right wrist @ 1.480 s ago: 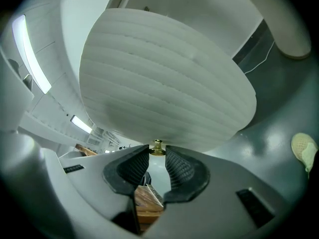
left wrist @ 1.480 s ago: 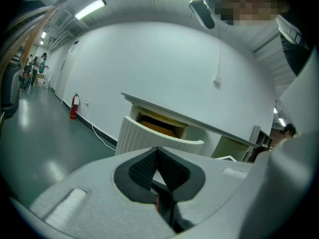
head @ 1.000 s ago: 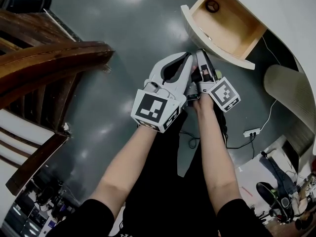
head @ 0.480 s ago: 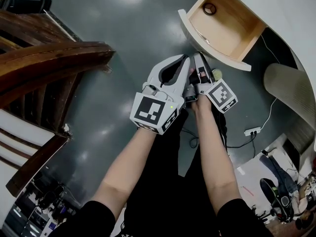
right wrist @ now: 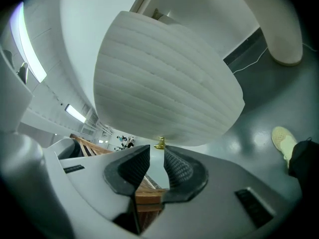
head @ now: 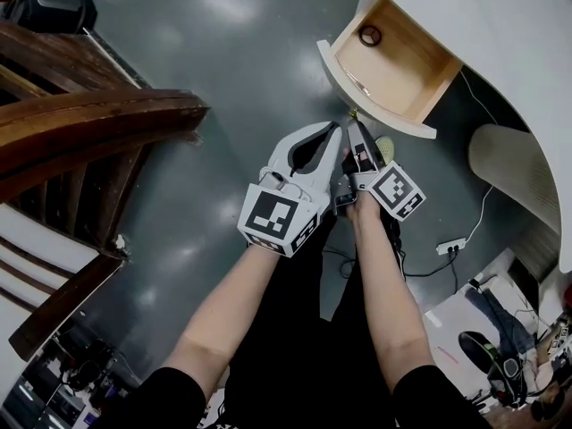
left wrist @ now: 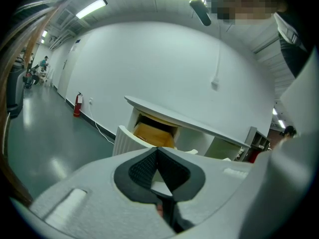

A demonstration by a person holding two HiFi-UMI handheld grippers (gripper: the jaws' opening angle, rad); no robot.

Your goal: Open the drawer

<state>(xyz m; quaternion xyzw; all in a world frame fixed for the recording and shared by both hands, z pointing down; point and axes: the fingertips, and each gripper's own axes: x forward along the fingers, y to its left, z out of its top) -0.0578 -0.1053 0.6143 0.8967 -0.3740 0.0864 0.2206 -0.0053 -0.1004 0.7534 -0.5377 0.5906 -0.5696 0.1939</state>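
Note:
The white drawer (head: 357, 83) of the curved white desk (head: 500, 34) stands pulled out, its wooden inside showing a dark ring (head: 369, 35). Its ribbed front (right wrist: 164, 78) fills the right gripper view, with a small brass knob (right wrist: 160, 143) at its lower edge. My right gripper (right wrist: 157, 152) sits just short of that knob; its jaws have just been closing a little, a narrow gap remains and nothing is between the pads. My left gripper (left wrist: 158, 149) is beside it, shut on nothing, facing the drawer (left wrist: 127, 141). Both grippers (head: 336, 129) (head: 351, 123) hover side by side below the drawer front.
Dark wooden furniture (head: 80, 132) fills the left side over a grey floor. A beige seat (head: 518, 168) stands under the desk at right. A power strip (head: 453, 244) with its cable lies on the floor, and a shoe (right wrist: 284, 138) shows at the right.
The head view has shifted, so the drawer sits a little further left. Both grippers stay close together just below the drawer front.

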